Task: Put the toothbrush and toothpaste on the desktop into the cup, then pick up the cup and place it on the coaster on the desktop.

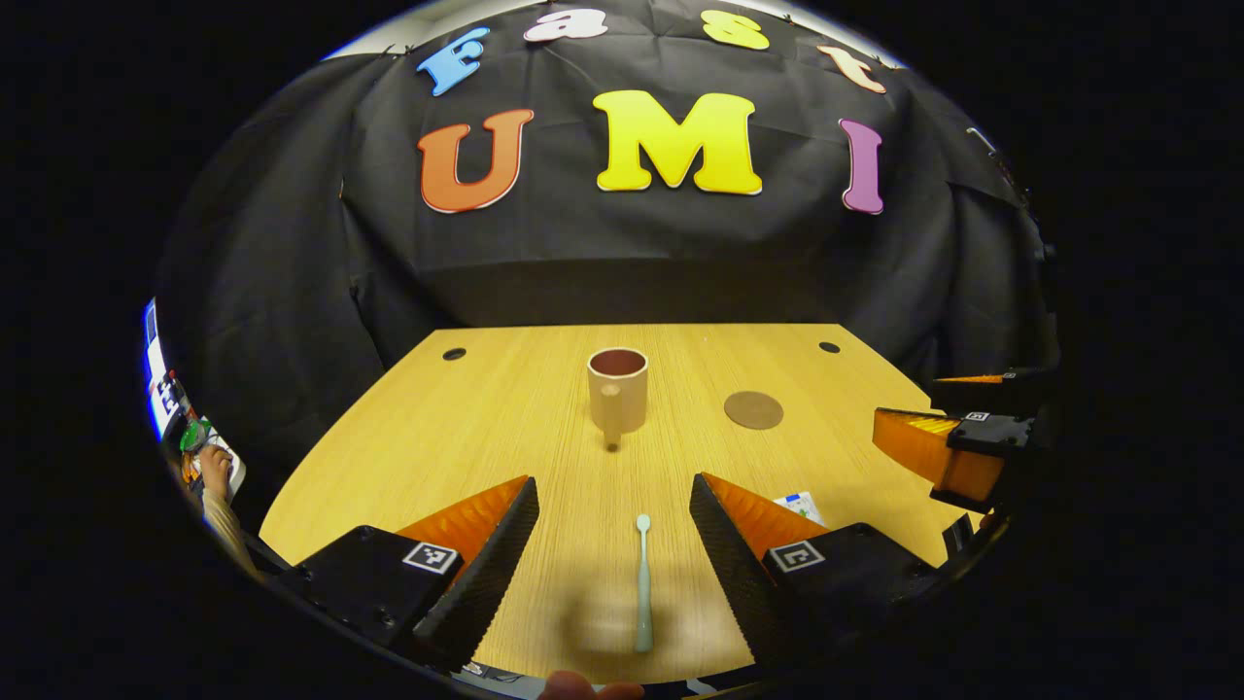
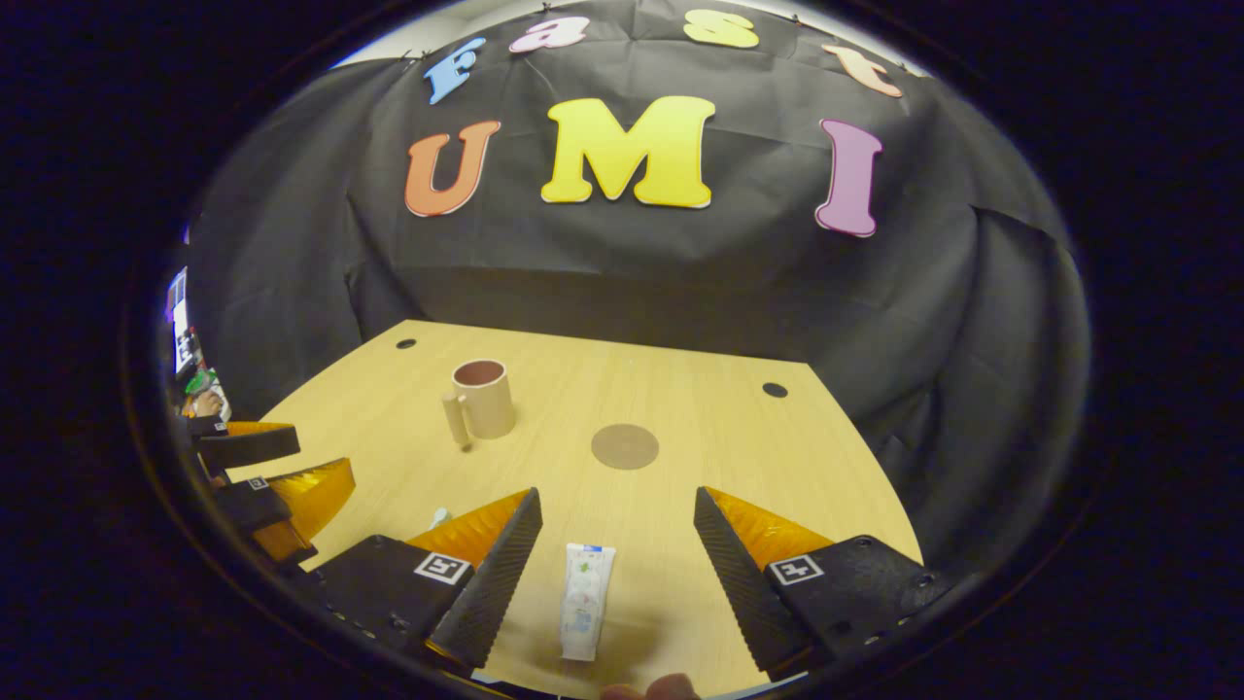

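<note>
Still at pickup: left gripper (image 1: 614,544) & right gripper (image 2: 617,544) both wide open, empty, straddling toothbrush (image 1: 642,583) & toothpaste (image 2: 586,600); next, descend, close.

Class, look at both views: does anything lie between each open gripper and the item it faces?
Nothing visible does. The toothbrush lies on bare desk between the left gripper fingers; the toothpaste likewise under the right gripper.

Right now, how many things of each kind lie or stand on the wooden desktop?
Cup: 1
Coaster: 1
Toothbrush: 1
Toothpaste tube: 1
Total: 4
</note>
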`<state>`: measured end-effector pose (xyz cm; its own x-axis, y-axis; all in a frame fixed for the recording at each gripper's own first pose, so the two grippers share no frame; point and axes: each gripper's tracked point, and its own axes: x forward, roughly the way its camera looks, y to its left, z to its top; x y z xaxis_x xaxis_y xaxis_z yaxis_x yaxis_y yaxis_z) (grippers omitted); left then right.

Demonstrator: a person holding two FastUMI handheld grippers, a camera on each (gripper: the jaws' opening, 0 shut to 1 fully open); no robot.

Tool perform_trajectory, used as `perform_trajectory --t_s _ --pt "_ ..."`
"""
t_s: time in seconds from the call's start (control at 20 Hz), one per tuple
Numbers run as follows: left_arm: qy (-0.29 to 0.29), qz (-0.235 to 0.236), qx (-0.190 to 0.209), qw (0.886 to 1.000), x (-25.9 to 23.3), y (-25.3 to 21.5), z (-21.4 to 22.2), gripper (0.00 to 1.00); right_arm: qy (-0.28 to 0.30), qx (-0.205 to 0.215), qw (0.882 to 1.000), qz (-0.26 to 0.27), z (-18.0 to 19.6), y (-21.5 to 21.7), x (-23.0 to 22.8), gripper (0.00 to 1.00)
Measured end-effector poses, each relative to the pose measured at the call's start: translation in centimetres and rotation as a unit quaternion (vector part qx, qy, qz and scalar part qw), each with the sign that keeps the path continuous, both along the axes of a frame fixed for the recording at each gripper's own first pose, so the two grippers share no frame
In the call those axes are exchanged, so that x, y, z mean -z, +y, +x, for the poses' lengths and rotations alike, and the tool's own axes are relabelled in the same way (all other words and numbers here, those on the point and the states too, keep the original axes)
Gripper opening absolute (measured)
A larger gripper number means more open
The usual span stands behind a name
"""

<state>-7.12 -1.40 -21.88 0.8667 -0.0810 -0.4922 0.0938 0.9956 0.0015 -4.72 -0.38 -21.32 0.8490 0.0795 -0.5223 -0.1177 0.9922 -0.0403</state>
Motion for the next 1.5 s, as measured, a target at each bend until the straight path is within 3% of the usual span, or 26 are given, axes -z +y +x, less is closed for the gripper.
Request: perform_trajectory --t_s 0.35,0.55,0.95,1.25,1.4,1.5 --pt "0.092 0.001 0.016 0.996 7.9 -1.3 0.0 1.00 0.035 -0.010 0.999 -0.011 -1.0 0.0 2.9 0.95" --pt "0.117 0.007 0.021 0.993 11.1 -1.6 0.5 1.00 0.052 -0.005 0.998 -0.017 -1.3 -0.7 4.1 0.95" --pt "0.150 0.013 0.037 0.988 13.8 -2.2 1.2 0.85 0.068 0.008 0.998 -0.016 -1.3 -1.4 5.7 0.95" --pt "0.160 0.009 0.032 0.987 14.0 -2.8 1.5 0.61 0.073 0.008 0.997 -0.010 -1.4 -0.9 6.1 0.98" --pt "0.160 0.010 0.018 0.987 13.9 -2.4 1.7 0.28 0.077 0.010 0.997 -0.011 -1.5 -0.9 6.4 0.98" --pt "0.161 0.014 0.025 0.987 13.8 -2.3 1.5 0.21 0.078 0.011 0.997 -0.012 -1.5 -0.8 6.7 0.95"
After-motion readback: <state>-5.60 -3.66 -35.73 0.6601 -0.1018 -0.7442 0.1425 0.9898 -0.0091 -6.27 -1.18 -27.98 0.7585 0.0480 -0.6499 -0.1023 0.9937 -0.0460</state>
